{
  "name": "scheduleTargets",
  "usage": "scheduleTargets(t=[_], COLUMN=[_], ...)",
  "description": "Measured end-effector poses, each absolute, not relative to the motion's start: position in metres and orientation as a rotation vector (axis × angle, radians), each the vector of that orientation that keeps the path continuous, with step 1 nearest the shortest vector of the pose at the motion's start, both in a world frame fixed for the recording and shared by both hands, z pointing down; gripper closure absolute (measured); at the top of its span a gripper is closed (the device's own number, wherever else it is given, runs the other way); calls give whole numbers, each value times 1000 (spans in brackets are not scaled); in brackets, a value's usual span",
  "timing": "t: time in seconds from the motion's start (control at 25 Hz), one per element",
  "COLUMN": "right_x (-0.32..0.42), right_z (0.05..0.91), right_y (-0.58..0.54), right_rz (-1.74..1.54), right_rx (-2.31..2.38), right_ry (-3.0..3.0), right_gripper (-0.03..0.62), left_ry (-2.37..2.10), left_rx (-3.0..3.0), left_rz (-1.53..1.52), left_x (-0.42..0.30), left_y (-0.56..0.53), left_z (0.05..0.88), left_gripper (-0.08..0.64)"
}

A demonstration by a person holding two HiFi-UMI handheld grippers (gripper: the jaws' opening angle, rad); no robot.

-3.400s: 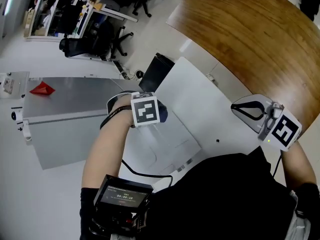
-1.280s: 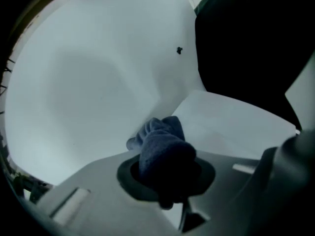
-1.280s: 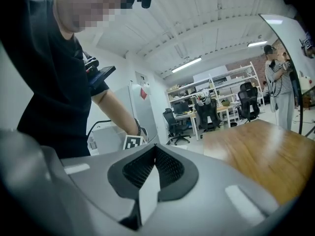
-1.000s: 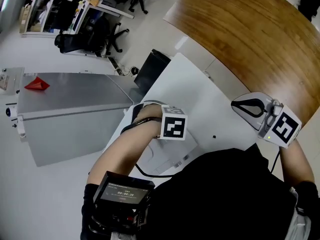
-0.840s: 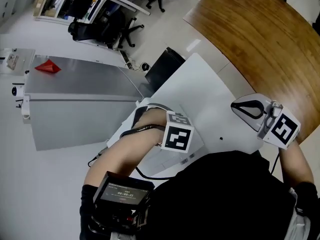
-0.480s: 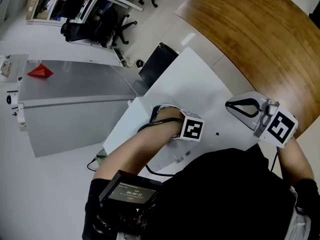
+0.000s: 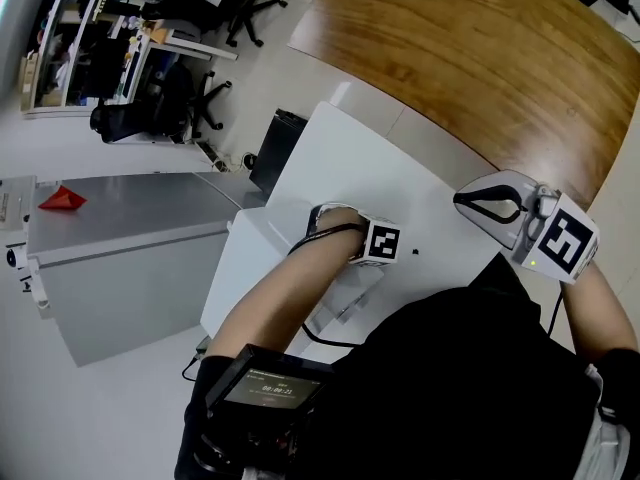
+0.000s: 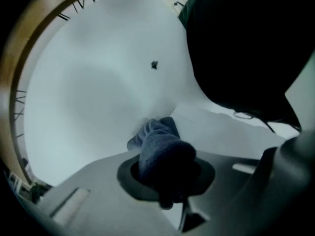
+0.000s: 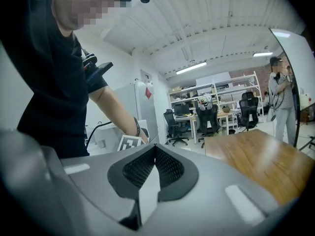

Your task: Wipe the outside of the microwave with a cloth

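Note:
The microwave [image 7: 340, 158] is a white box seen from above; its flat top fills the left gripper view [image 8: 88, 82], with a small black dot [image 8: 154, 64] on it. My left gripper [image 8: 165, 175] is shut on a blue cloth [image 8: 160, 146], whose bunched end presses on that top. In the head view only its marker cube [image 7: 383, 243] and the hand show, near the front of the top beside the dot [image 7: 415, 252]; the cloth is hidden there. My right gripper [image 7: 472, 204] is shut and holds nothing, at the microwave's right edge [image 9: 155, 151].
A curved wooden table [image 7: 480, 48] lies beyond the microwave. A grey cabinet [image 7: 130, 238] with a red paper shape [image 7: 62, 200] stands to the left, a black box [image 7: 272, 148] and office chairs [image 7: 200, 98] behind. A person [image 9: 281, 102] stands far right.
My left gripper has swept with the cloth from the left part of the microwave's top rightward and toward me, up to the black dot. The right gripper has hardly moved.

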State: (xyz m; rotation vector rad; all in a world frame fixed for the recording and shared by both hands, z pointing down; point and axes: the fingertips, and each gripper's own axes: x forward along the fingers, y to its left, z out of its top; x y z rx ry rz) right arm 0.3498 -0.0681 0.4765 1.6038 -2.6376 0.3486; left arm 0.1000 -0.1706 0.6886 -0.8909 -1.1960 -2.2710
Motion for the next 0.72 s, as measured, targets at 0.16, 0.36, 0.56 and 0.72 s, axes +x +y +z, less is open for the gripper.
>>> scheduleTargets(t=[0.16, 0.36, 0.56, 0.72], right_x=[310, 253, 248, 270], right_z=[451, 434, 429, 425], right_y=[-56, -39, -30, -22], right_rz=[225, 166, 135, 145], right_rx=[1609, 1558, 1574, 1648], right_ry=[-2613, -2643, -2641, -2617], right_gripper=[586, 586, 586, 586], left_ry=[-1045, -965, -1000, -1226], left_rx=[-1199, -1294, -1227, -1154], left_rz=[-2103, -1949, -2005, -2162], left_x=[138, 138, 120, 111], left_y=[-172, -157, -153, -126], left_z=[607, 523, 527, 526], left_gripper=[503, 503, 505, 505])
